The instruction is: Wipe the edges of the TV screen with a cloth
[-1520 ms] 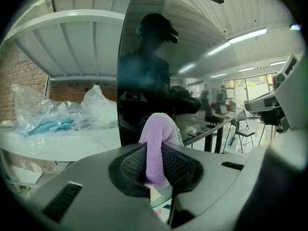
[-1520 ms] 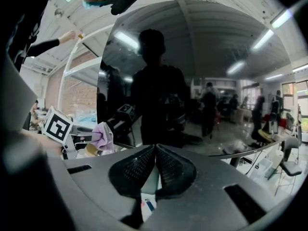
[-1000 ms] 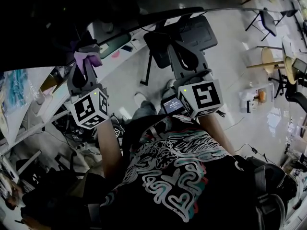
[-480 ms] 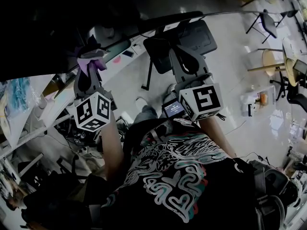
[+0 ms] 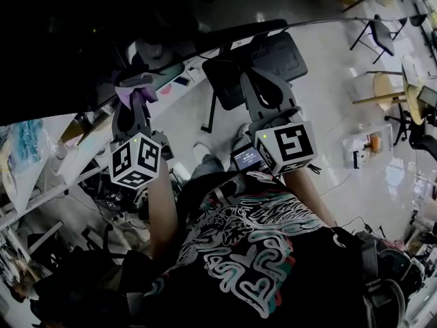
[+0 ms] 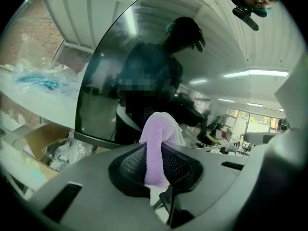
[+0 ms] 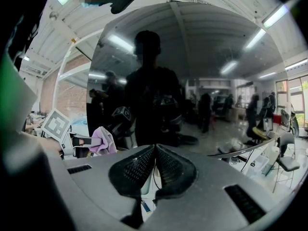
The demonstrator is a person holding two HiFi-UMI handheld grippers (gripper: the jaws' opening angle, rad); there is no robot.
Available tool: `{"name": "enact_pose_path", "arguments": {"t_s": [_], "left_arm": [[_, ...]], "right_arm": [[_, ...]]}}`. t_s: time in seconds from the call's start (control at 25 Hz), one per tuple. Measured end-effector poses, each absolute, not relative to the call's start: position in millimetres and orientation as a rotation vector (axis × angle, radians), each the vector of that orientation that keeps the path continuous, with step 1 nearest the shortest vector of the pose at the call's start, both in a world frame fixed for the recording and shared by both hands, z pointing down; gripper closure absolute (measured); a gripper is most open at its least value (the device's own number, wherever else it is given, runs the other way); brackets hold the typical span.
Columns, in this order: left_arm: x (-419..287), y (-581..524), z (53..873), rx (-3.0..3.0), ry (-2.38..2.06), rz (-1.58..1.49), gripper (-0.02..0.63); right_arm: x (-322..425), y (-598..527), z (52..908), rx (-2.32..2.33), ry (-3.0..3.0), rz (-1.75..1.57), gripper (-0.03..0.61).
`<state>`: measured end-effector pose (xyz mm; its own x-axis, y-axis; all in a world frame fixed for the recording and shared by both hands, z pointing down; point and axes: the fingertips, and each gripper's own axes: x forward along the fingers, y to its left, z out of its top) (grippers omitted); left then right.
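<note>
At the far left a white desk (image 6: pixel 45 102) carries blue packets in clear plastic (image 6: pixel 36 78), and an open cardboard box (image 6: pixel 41 141) sits below it. Next comes the left hand-held gripper (image 5: pixel 134 98), raised toward the lower edge of the TV screen (image 6: pixel 144 47). Its jaws are clamped on a lilac cloth (image 6: pixel 159 129). A fold of the cloth stands up above the jaw pads, and its top lies just in front of the screen's bottom border. Whether the cloth actually touches the border cannot be told. The screen is dark and glossy, and it mirrors the person and the ceiling lights.

Further right, the right hand-held gripper (image 7: pixel 155 150) points at the same screen. Its jaws are pressed together with nothing between them, and it is held apart from the cloth. In the right gripper view the left tool's marker cube (image 7: pixel 57 124) shows at the left side, with the lilac fold beside it. A black office chair (image 5: pixel 273 53) stands on the pale floor beyond the right tool. At the far right is a folding chair (image 5: pixel 380 29).
</note>
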<state>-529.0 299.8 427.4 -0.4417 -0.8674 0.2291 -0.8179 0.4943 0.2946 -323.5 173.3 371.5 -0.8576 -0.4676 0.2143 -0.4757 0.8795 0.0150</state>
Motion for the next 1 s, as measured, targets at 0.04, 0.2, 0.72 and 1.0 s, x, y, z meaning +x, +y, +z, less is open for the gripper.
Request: {"name": "enact_pose_path", "arguments": {"t_s": [0.04, 0.2, 0.72, 1.0], "left_arm": [[-527.7, 298.1, 427.7, 1.411, -2.389, -0.208, 0.559], [-521.2, 291.3, 428.7, 1.412, -2.360, -0.256, 0.558], [-500.3, 265.9, 428.4, 1.467, -2.290, -0.280, 0.558], [-485.8, 253.4, 426.4, 1.502, -2.253, -0.288, 0.559]], "right_arm": [[-322.9, 172.3, 372.0, 0.720, -2.838, 0.059, 0.548], [-320.4, 167.9, 371.0, 0.725, -2.842, 0.065, 0.548], [-308.2, 150.9, 368.0, 0.776, -2.844, 0.083, 0.548], [-299.8, 144.4, 365.9, 0.802, -2.842, 0.089, 0.548]]}}
